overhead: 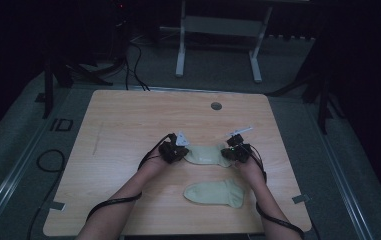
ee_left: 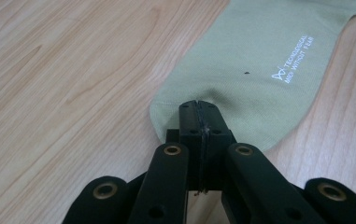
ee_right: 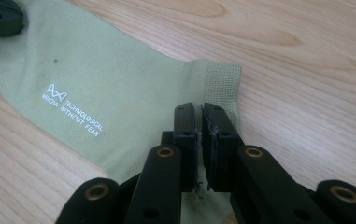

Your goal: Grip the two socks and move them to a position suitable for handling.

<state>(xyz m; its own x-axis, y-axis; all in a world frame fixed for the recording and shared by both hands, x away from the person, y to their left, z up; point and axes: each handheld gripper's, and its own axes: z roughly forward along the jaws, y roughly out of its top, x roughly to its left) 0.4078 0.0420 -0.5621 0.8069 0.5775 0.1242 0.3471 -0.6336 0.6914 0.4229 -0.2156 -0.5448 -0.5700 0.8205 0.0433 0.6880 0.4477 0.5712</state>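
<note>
Wooden table (overhead: 128,120), green sock (overhead: 205,154) pinched between left tool (overhead: 174,150), right tool (overhead: 234,151)

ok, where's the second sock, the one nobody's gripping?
High view: the loose sock lies flat near the table's front edge, right of centre, just in front of the held sock and beside the right forearm.

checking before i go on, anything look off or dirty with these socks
One small thing: the held sock has a tiny dark speck near its white lettering. Otherwise it lies flat on the table, pinched at each end by the left gripper and right gripper. The second sock lies flat nearby.
</note>
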